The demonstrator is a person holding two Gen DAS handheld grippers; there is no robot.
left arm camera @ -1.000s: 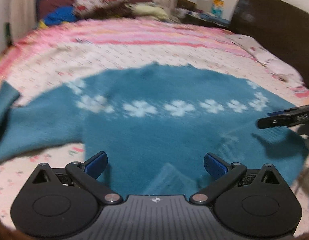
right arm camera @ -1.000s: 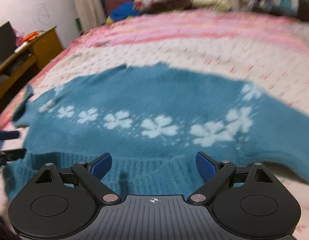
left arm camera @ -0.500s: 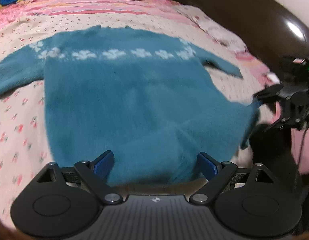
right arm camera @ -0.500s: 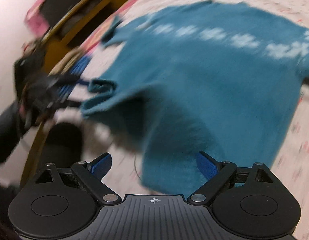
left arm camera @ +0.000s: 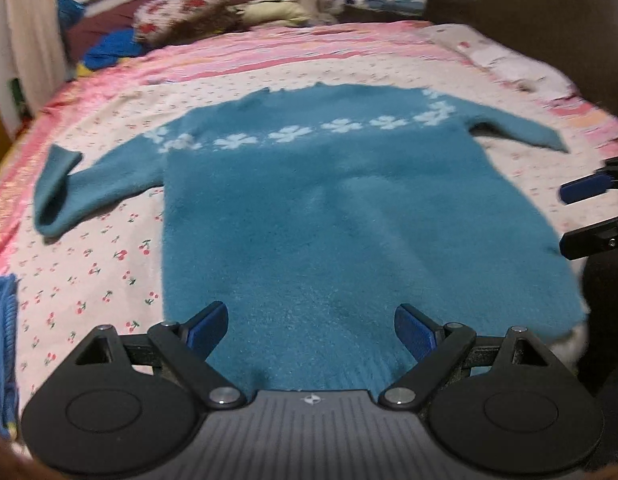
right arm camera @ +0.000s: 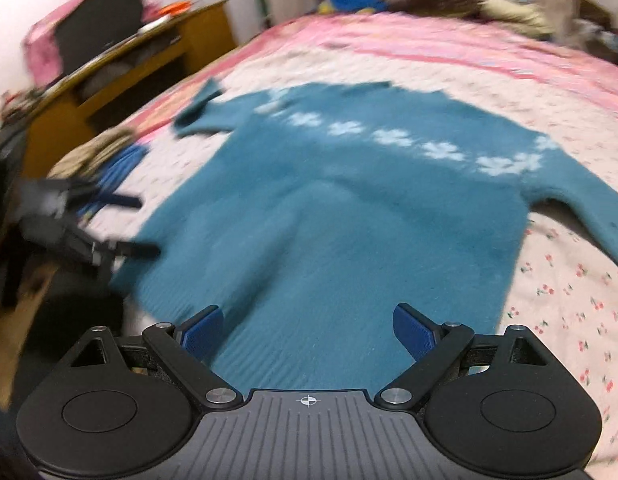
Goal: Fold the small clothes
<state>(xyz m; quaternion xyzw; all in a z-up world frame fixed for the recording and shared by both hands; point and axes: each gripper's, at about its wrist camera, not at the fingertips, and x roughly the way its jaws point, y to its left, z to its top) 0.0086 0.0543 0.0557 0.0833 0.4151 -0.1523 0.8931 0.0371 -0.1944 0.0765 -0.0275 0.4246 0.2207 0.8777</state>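
Spreading the sweater flat before the first fold

Judging the sweater (left arm camera: 341, 216) ready, we thought sleeves should fold in first. It lay flat mid-frame on the cherry-print bedsheet (left arm camera: 89, 264), fuzzy teal knit, white flowers, ribbed hem. Our left gripper (left arm camera: 311, 328) and right gripper (right arm camera: 307, 326) were wide open, empty.
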